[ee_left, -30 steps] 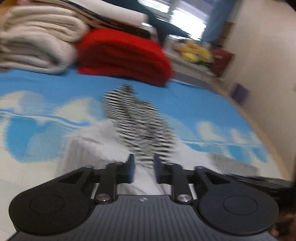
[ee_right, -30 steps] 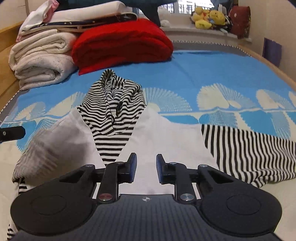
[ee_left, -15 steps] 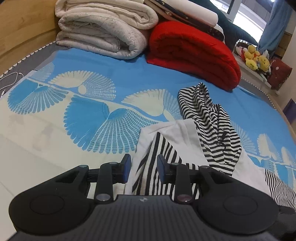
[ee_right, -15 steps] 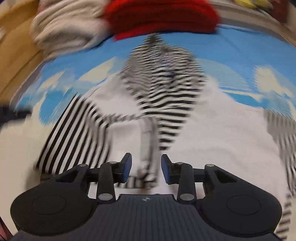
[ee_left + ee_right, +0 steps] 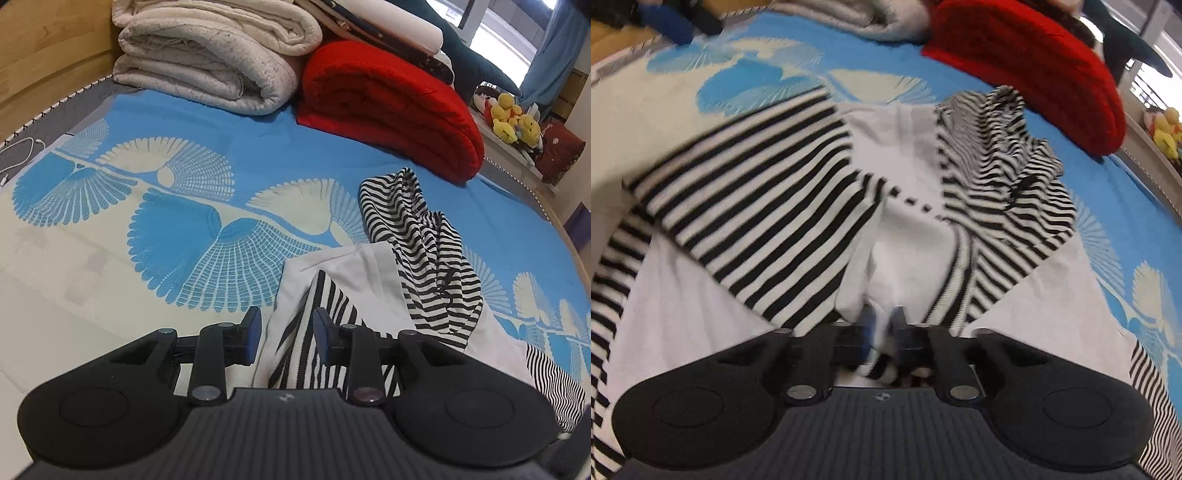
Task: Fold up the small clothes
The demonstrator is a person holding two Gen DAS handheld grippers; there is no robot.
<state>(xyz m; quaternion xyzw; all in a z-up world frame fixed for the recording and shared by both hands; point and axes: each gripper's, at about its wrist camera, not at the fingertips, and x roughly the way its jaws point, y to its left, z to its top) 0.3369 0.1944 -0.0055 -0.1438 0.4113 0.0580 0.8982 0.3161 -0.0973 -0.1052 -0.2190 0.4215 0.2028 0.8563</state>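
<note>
A small hooded top (image 5: 908,155), white with black-and-white striped sleeves and hood, lies on the blue and cream bedsheet (image 5: 184,206). In the right wrist view a striped sleeve (image 5: 757,192) is laid across the white body, and the hood (image 5: 1001,166) is bunched at the upper right. My right gripper (image 5: 882,325) is low on the garment, its jaws closing with a ridge of white and striped cloth pinched between them. My left gripper (image 5: 287,332) hovers open over the top's striped left edge (image 5: 314,332), its pads clear of the cloth.
Folded cream blankets (image 5: 207,55) and a red blanket (image 5: 388,107) are stacked at the head of the bed. Yellow plush toys (image 5: 513,118) sit on a ledge at the right. A wooden bed frame (image 5: 48,48) runs along the left, with a white cable (image 5: 18,151) beside it.
My right gripper dropped onto the garment, rolled, and its jaws went from wide to nearly together on the cloth. The left view swung to the garment's left edge, then held still.
</note>
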